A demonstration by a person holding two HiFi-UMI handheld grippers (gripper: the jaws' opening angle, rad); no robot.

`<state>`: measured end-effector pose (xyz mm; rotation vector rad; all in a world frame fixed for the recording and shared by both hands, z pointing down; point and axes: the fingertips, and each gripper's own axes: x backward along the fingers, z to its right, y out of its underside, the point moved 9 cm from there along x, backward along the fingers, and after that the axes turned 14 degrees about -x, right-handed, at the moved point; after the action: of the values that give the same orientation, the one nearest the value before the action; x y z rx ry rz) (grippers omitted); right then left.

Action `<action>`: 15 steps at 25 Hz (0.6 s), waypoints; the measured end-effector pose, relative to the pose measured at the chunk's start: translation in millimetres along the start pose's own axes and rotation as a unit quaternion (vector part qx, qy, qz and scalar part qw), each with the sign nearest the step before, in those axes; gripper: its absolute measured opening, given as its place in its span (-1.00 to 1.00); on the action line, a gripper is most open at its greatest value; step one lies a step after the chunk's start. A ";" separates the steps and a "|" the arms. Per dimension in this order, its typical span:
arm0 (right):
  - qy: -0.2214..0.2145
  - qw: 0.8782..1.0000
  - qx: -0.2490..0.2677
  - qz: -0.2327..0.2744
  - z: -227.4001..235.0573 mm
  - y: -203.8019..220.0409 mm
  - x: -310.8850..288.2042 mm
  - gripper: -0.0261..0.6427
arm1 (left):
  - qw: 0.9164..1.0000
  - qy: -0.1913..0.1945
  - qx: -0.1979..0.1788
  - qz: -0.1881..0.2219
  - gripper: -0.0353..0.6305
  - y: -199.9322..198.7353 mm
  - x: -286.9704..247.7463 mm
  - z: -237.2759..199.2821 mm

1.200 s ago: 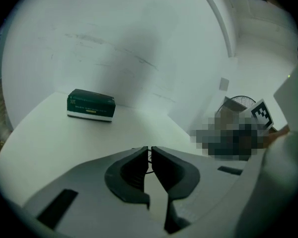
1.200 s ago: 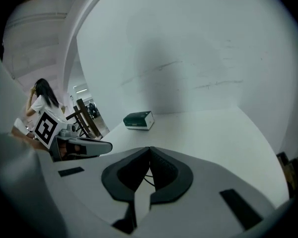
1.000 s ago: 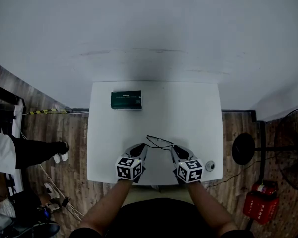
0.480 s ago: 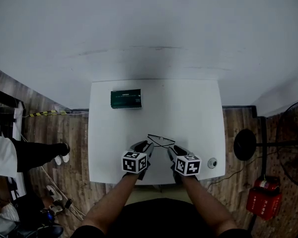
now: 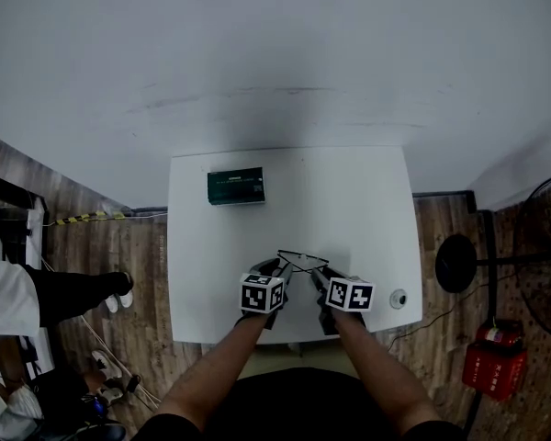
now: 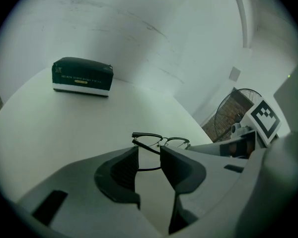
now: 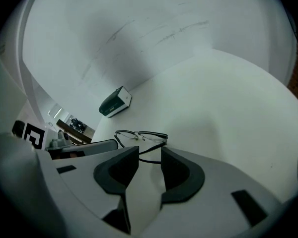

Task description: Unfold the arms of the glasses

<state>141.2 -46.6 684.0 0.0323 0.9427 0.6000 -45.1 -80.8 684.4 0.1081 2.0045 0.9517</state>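
Thin dark-framed glasses (image 5: pixel 303 261) lie on the white table (image 5: pixel 349 200) with both arms swung out toward me. My left gripper (image 5: pixel 280 271) sits at their near left and my right gripper (image 5: pixel 316 277) at their near right. In the left gripper view the left gripper (image 6: pixel 149 155) has its jaws opening, and one arm of the glasses (image 6: pixel 159 140) runs through the gap without touching the pads. The right gripper view shows the same. The right gripper (image 7: pixel 150 155) has its jaws opening, with the other arm of the glasses (image 7: pixel 139 135) lying loose between them.
A dark green box (image 5: pixel 235 186) stands at the table's far left. A small round object (image 5: pixel 399 299) sits near the front right corner. A fan stand (image 5: pixel 459 269) and a red item (image 5: pixel 489 370) are on the floor to the right. A person's legs (image 5: pixel 46 288) are at the left.
Both grippers have drawn closer together at the near side of the glasses, and they sit lower toward the table.
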 end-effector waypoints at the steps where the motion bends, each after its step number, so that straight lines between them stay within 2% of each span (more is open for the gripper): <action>1: -0.001 1.000 -0.010 -0.001 0.2 -0.6 -1.0 -0.51 | 1.000 0.003 0.002 -0.003 -0.54 0.5 -1.3 -0.5; 7: -0.007 0.999 -0.048 -0.009 -2.9 -4.1 -9.4 -0.48 | 1.000 0.017 0.013 -0.005 -0.54 -2.8 -4.3 -0.9; 15: 0.018 0.997 -0.073 -0.014 -3.1 -11.3 -27.6 -0.50 | 0.999 0.019 0.022 -0.025 -0.54 -5.2 -13.4 -2.5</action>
<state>132.0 -70.5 699.6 -0.1232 0.9301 0.6437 -37.5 -91.5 690.9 0.0640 2.0530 0.8844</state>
